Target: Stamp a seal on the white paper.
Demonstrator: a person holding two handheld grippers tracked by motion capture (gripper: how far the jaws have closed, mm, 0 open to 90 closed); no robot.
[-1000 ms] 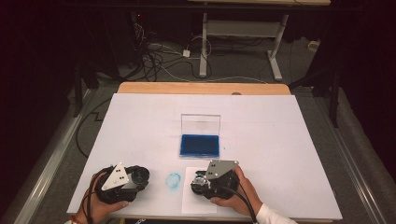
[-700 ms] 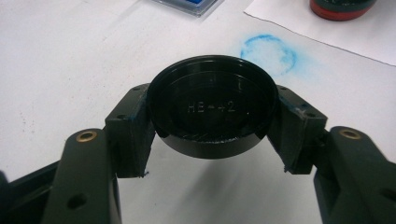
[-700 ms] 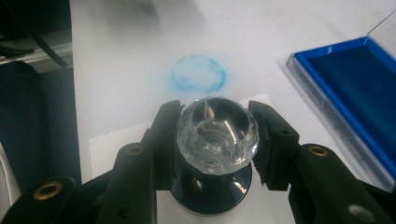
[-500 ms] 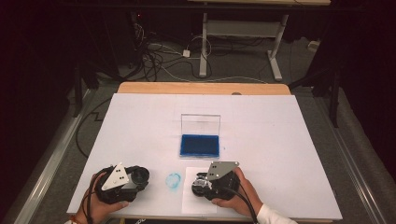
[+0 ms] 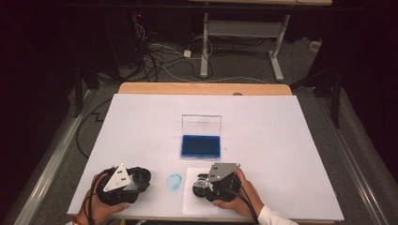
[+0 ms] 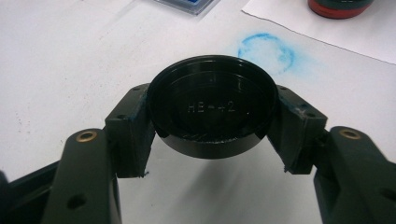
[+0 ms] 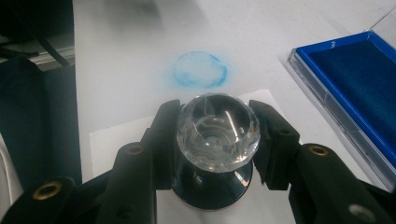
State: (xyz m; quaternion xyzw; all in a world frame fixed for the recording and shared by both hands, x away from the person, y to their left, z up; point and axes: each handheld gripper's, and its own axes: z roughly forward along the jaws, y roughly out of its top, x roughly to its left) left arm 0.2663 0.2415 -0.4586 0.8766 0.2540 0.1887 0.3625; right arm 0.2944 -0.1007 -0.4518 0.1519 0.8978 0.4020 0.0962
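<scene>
Clear faceted glass topped the stamp [image 7: 217,133], which stood on a white paper sheet [image 5: 199,202] near the table's [image 5: 281,136] front edge, clamped between the right hand-held gripper's [image 7: 215,135] jaws. Beside it, the left hand-held gripper [image 6: 212,121] gripped a round black cap [image 6: 212,112]. Between them lay a smudged blue ring [image 5: 174,181]; the open ink pad [image 5: 201,146] sat just beyond.

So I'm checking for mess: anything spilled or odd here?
Yes: a smudged blue ink ring sits on the bare table, left of the paper, not on it. Nothing else stands out.
</scene>
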